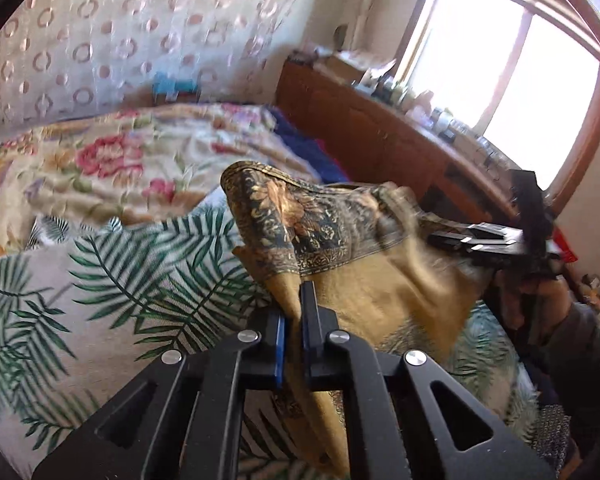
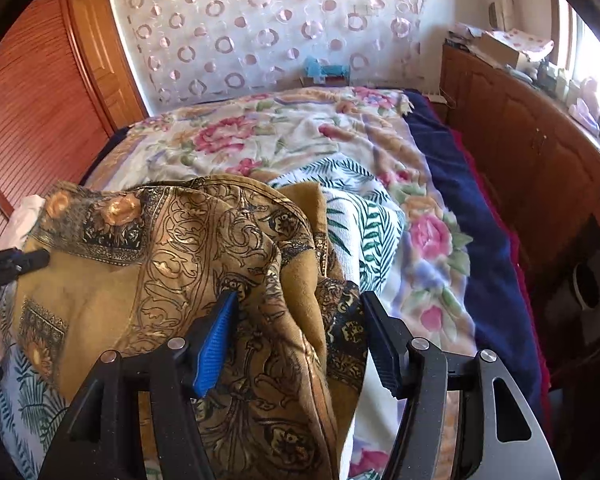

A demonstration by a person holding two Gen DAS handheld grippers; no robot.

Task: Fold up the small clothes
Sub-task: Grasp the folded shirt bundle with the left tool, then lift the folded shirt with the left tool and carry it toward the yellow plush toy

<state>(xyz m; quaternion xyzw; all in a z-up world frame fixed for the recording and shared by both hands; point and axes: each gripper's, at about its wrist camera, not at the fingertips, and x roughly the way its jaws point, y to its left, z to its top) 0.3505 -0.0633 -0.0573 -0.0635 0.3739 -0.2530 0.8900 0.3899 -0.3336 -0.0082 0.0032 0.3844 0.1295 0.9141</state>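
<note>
Left claw point(image 1: 294, 316) pinched tight on a fold of the gold patterned cloth point(image 1: 380, 288); right claw point(image 2: 296, 336) spread wide, cloth bunched between its fingers, over the bed point(image 2: 300, 132).

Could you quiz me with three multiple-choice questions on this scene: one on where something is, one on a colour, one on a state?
1. The mustard-gold patterned cloth garment hangs over:
A. a wooden floor
B. the palm-leaf print bed sheet
C. a sink

2. The right gripper has pads coloured:
A. blue
B. red
C. white

3. The left gripper is:
A. wide open
B. out of view
C. shut on the garment

Answers: B, leaf print lies beneath the cloth; A, a blue ribbed pad shows; C, its fingers pinch a fold.
</note>
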